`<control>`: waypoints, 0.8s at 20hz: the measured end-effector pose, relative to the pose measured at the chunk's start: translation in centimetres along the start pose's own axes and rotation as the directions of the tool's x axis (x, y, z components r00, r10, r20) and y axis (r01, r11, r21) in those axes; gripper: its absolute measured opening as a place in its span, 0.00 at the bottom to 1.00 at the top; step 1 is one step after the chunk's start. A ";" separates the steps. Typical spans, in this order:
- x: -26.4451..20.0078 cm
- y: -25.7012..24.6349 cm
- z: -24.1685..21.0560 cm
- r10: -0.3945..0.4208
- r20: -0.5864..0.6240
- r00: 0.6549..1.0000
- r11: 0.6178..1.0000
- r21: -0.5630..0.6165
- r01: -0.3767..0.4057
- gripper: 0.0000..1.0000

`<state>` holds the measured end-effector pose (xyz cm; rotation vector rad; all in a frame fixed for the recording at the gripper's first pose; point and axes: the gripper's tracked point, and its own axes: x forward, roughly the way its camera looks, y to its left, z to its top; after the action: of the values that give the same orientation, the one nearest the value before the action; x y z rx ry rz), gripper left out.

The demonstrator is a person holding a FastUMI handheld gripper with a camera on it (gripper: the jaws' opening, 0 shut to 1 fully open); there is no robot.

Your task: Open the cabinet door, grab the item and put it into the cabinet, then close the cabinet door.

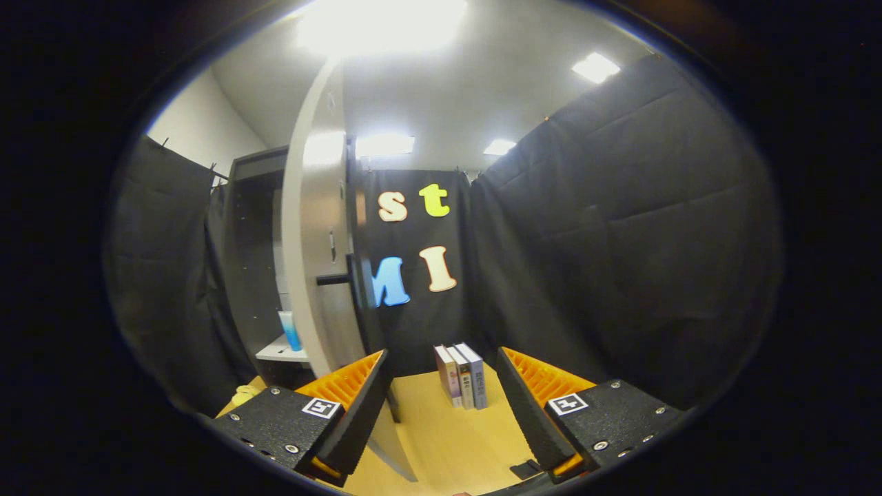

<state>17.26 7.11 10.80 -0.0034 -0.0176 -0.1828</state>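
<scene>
Ahead of my claw (pixel 441 406), whose fingers stand spread apart with nothing between them, three books (pixel 462 375) stand upright on the table (pixel 441 441), long axes vertical and spines turned toward me. Left of the claw, the cabinet door (pixel 313 255) hangs open, edge-on, its handle (pixel 333 279) sticking out sideways. Beyond the door, inside the cabinet (pixel 251 255), I see a blue-and-white tube (pixel 290 331) standing on a shelf (pixel 282 353).
</scene>
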 end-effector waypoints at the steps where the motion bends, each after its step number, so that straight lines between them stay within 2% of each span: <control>1: 0.6 -1.0 0.2 -0.043 0.002 0.999 0.999 -0.002 0.043 0.93; 3: 1.7 -1.5 0.3 -0.086 -0.012 0.996 0.996 0.033 0.087 0.94; 7: 3.7 -1.2 0.0 -0.093 -0.037 0.995 0.991 0.095 0.096 0.95; 11: 5.8 1.6 -0.1 -0.043 -0.039 0.998 0.997 0.058 0.045 0.95; 16: 5.5 1.8 0.3 -0.072 -0.021 0.997 0.997 -0.012 0.072 0.93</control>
<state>22.99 7.89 11.20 -0.0116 0.0052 -0.2550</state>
